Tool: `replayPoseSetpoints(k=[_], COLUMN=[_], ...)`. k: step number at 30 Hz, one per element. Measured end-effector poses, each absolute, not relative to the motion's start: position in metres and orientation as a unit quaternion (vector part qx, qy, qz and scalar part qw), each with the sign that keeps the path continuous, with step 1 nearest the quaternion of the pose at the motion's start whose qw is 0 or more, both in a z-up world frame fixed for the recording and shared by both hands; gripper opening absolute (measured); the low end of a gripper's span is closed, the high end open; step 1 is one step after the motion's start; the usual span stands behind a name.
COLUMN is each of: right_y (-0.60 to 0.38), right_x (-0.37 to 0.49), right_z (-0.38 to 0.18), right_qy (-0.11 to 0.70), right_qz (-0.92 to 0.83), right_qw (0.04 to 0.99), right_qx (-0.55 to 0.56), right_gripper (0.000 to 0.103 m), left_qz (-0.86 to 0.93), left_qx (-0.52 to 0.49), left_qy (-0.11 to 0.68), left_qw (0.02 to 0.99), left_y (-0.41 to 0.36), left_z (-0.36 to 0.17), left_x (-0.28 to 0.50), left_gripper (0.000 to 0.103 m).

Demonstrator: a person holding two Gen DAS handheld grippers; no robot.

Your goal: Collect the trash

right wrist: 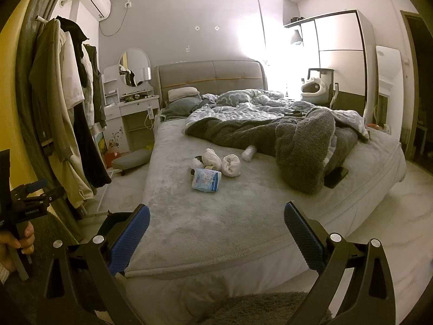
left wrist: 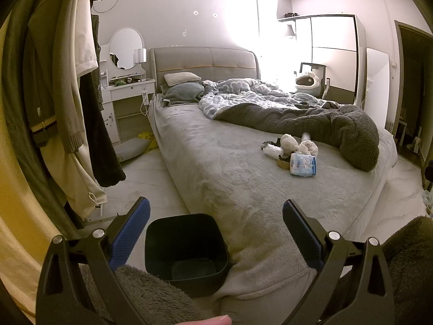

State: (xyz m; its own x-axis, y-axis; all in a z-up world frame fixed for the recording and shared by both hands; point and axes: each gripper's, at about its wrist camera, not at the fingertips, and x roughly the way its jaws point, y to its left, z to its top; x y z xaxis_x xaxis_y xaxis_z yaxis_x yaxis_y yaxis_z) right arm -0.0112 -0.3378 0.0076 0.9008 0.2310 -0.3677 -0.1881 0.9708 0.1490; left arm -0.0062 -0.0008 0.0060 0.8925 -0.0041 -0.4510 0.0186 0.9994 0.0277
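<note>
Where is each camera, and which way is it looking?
Left wrist: sits on the left gripper, low by the foot corner of the bed, facing the headboard; its open blue fingers, fuzzy sleeves and a fingertip show, with the black bin just below.
Right wrist: sits on the right gripper, at the bed's foot, facing the headboard; its open fingers show, plus the left hand at the edge.
Both see the bed, the tissue pack and the hanging clothes.
</note>
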Motion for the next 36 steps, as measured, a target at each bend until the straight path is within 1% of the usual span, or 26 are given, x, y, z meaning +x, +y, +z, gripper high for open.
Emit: replayPoseSetpoints(k=[20, 24, 36], right_y=[-0.337, -0.324, -0.293], right_x=[-0.011, -0.010, 0.056], right_z=[0.009, 0.014, -0.002], right_qy=[0.196, 0.193, 0.242], right_qz=[0.106, 0.112, 0.145], right_qw=[0.973, 0.974, 0.959], right_qx=[0.053, 0.021, 0.024], right_gripper=[0.100, 0.100, 0.100], left_qz=[-0.008, -0.020, -0.063], left_qx=[0.015, 0.015, 0.011], left_qy=[0.230, 0.228, 0.233], left_qw=[0.973, 0.973, 0.970], left_y=[-0.002, -0.004, -0.007], left_z=[0.007, 0.012, 0.010], left_x=[-0.007, -0.005, 0.039], left_gripper=[0.100, 0.100, 0.100])
